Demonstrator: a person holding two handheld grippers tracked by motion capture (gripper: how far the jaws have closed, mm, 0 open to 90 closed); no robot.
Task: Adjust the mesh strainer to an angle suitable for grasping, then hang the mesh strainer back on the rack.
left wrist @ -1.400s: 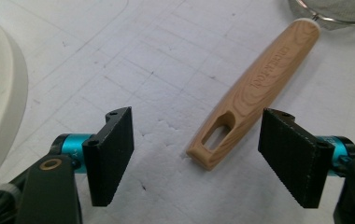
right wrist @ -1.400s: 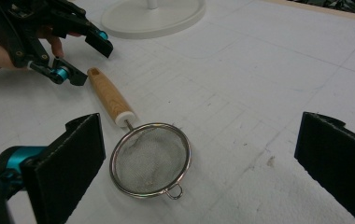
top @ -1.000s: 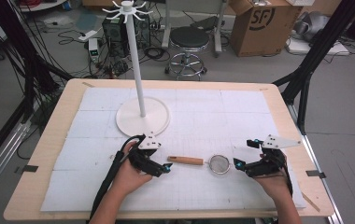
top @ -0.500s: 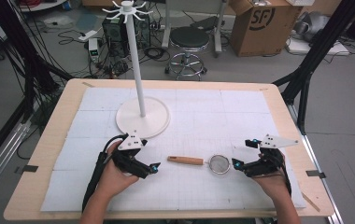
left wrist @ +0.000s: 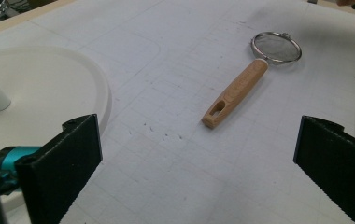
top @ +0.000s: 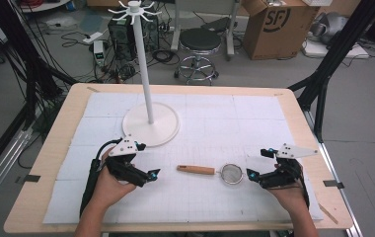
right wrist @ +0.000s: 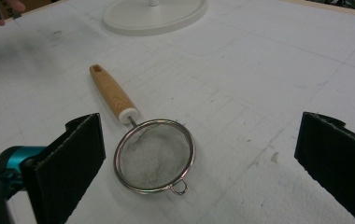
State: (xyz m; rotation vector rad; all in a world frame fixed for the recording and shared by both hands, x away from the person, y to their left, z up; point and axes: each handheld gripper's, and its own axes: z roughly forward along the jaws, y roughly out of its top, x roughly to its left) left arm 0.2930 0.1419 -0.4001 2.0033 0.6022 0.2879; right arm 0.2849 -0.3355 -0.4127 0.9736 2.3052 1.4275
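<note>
A small metal mesh strainer (top: 232,174) with a wooden handle (top: 195,169) lies flat on the white mat, handle pointing left. My left gripper (top: 148,177) sits to the left of the handle, apart from it. Its jaws have just been opening, and they stand open with nothing between them. In the left gripper view the strainer (left wrist: 236,91) lies ahead of the open left gripper (left wrist: 196,135). My right gripper (top: 257,165) rests just right of the mesh, open and empty. The right gripper view has the mesh bowl (right wrist: 154,156) close in front of the right gripper (right wrist: 199,135).
A white hook stand (top: 142,64) rises from a round white base (top: 151,123) at the mat's back left, just beyond my left hand. The wooden table edge (top: 37,197) frames the mat. A stool, boxes and cables lie on the floor beyond.
My left hand has drawn back to the left, away from the strainer's handle, and its jaws have spread wider. The strainer and the right hand have kept still.
</note>
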